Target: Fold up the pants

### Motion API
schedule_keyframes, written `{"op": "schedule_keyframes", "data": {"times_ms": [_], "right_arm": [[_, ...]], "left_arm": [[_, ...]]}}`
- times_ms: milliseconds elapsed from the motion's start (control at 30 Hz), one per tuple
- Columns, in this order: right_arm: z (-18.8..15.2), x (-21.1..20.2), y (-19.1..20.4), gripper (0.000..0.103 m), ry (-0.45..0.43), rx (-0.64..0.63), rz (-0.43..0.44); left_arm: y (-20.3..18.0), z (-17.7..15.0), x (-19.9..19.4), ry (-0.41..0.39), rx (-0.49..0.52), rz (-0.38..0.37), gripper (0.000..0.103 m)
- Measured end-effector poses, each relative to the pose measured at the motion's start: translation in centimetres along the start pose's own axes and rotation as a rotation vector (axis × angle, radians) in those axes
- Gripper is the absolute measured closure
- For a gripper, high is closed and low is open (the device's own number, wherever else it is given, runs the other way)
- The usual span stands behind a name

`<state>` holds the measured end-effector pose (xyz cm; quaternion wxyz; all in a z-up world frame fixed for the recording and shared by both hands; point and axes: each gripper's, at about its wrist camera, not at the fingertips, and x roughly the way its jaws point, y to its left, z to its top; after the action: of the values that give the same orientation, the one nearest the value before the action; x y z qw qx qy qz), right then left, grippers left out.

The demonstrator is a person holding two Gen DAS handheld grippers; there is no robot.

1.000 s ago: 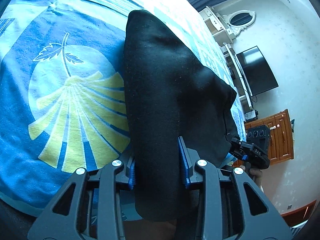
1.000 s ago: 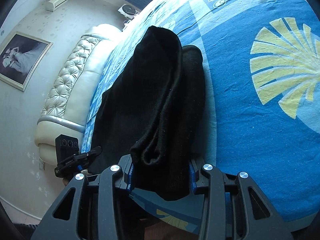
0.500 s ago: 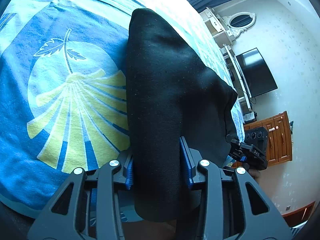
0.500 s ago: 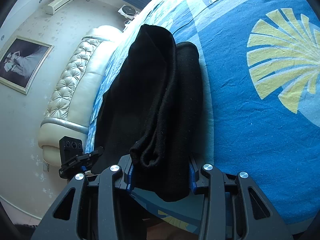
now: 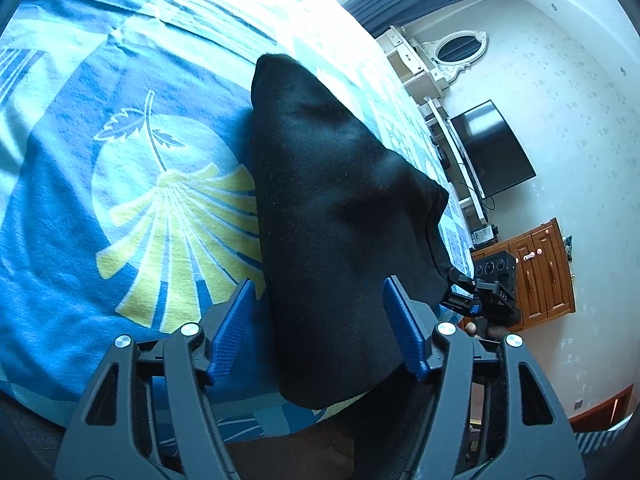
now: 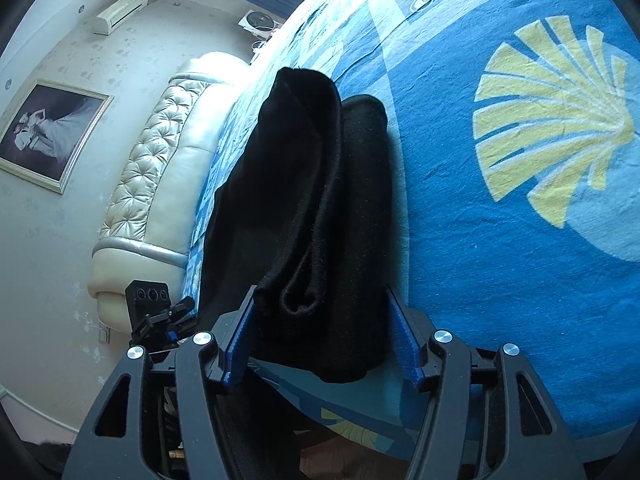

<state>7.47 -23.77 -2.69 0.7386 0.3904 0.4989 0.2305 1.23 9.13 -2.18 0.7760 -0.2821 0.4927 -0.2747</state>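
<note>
The black pants [image 5: 332, 208] lie folded lengthwise on the blue patterned bedspread [image 5: 120, 200], with the near end hanging over the bed's front edge. My left gripper [image 5: 320, 304] is open, its blue pads apart on either side of one end of the pants. My right gripper [image 6: 320, 316] is open too, its pads standing just clear of the other end of the pants [image 6: 316, 208], where rolled layers show. Each gripper shows small in the other's view: the right one [image 5: 486, 288] and the left one [image 6: 160, 312].
The bedspread [image 6: 500, 220] reaches far beyond the pants. A padded white headboard [image 6: 160, 184] stands at one side. A TV [image 5: 492, 148], a white dresser with mirror [image 5: 436, 60] and a wooden cabinet [image 5: 536, 268] line the other wall.
Both grippers have opened and let go of the pants ends they were clamping. The pants have settled onto the bed.
</note>
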Motion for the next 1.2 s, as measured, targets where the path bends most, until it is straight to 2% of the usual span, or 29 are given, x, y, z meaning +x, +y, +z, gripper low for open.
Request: {"op": "schedule_keyframes", "data": {"times_ms": [133, 267, 400, 567, 600, 633, 700, 833, 967, 1067, 1200], "right_arm": [[2.3, -1.1, -0.4, 0.032, -0.071, 0.035, 0.035], [5.2, 1.0, -0.1, 0.031, -0.089, 0.027, 0.049], [7.9, 4.5, -0.3, 0.03, -0.059, 0.037, 0.044], [9.6, 7.3, 0.7, 0.032, -0.022, -0.006, 0.025], [9.5, 7.7, 1.0, 0.047, -0.013, -0.027, 0.007], [9.4, 8.0, 1.1, 0.052, -0.002, -0.032, -0.004], [9.2, 7.9, 1.0, 0.062, -0.019, -0.033, -0.001], [9.0, 7.3, 1.5, 0.067, -0.058, -0.044, 0.012], [10.0, 7.0, 2.6, 0.069, -0.081, -0.076, 0.038], [11.7, 8.0, 3.5, 0.069, -0.084, -0.101, 0.044], [15.0, 10.4, 5.1, 0.07, -0.107, -0.119, 0.072]], "left_arm": [[0.8, 1.9, -0.1, -0.014, 0.013, 0.052, 0.03], [2.0, 5.1, 2.7, 0.023, -0.027, 0.044, 0.03], [2.6, 8.5, 5.5, 0.029, -0.037, 0.053, 0.026], [4.1, 10.9, 7.8, 0.029, -0.092, 0.019, 0.025], [4.1, 11.1, 8.2, 0.03, -0.081, 0.024, 0.04], [4.0, 11.2, 8.7, 0.051, -0.069, 0.027, 0.068], [4.0, 11.0, 9.1, 0.057, -0.078, 0.04, 0.071], [2.8, 11.0, 8.4, 0.038, -0.033, 0.084, 0.078], [1.5, 12.0, 7.7, 0.019, 0.019, 0.155, 0.08], [1.5, 13.8, 7.4, -0.014, 0.054, 0.198, 0.081], [3.0, 17.4, 7.0, -0.039, 0.033, 0.219, 0.081]]}}
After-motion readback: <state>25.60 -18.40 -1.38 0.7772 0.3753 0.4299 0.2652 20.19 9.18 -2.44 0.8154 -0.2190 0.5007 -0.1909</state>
